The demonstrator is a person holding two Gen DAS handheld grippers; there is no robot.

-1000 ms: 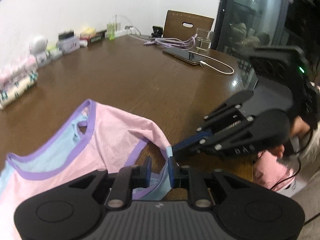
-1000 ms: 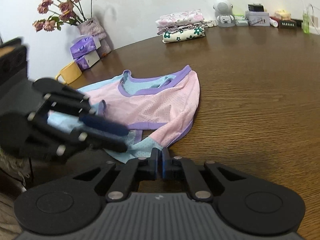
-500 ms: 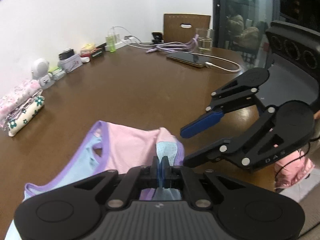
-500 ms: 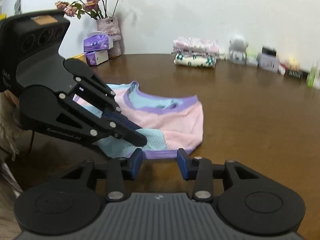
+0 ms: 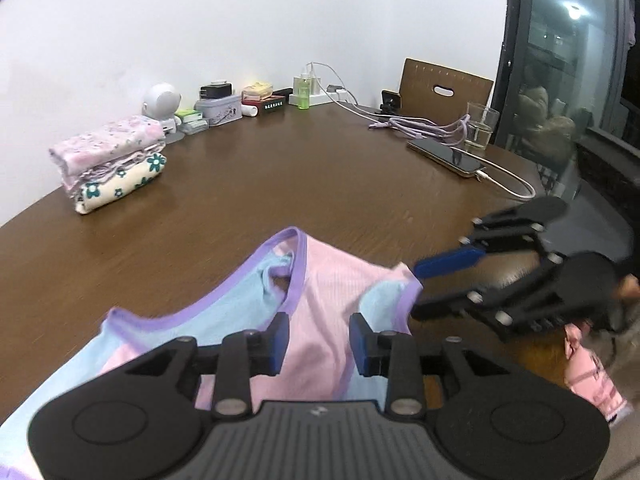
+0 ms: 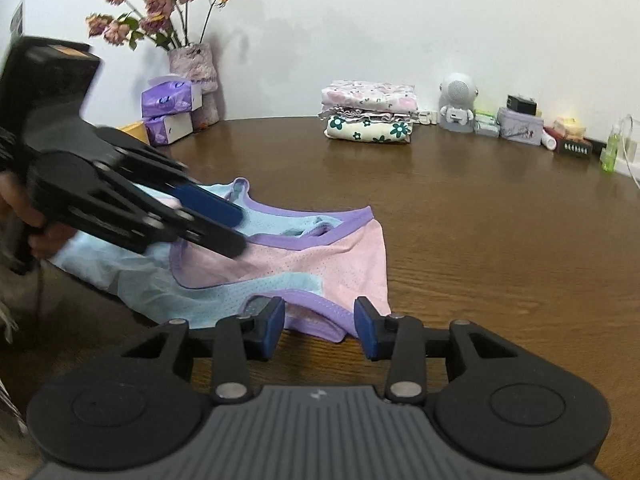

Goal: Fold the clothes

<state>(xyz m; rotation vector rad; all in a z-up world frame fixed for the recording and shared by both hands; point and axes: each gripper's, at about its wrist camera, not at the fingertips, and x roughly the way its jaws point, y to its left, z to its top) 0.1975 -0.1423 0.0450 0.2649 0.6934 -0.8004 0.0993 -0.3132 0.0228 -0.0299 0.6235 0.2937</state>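
A pink and light-blue top with purple trim (image 5: 328, 280) lies partly folded on the brown table, its sleeve edge turned in over the pink body. My left gripper (image 5: 319, 340) hovers over its near part, open, with nothing between the pads. In the right wrist view the top (image 6: 320, 256) stretches leftwards, and my right gripper (image 6: 319, 326) stands open just in front of its purple hem. The left gripper (image 6: 240, 226) reaches in from the left above the top's neckline. The right gripper (image 5: 420, 288) shows open beside the folded sleeve corner.
A stack of folded clothes (image 6: 370, 116) sits at the back by the wall, beside a white toy robot (image 6: 458, 100) and small boxes. A vase of flowers (image 6: 192, 64) and tissue packs (image 6: 170, 100) stand back left. A phone (image 5: 448, 156), cables and a glass (image 5: 482, 126) lie far right.
The left gripper, shut on the sleeve edge half a second ago, has let go and opened. The right gripper opened earlier and has widened. Both pulled back; the sleeve now rests folded in.
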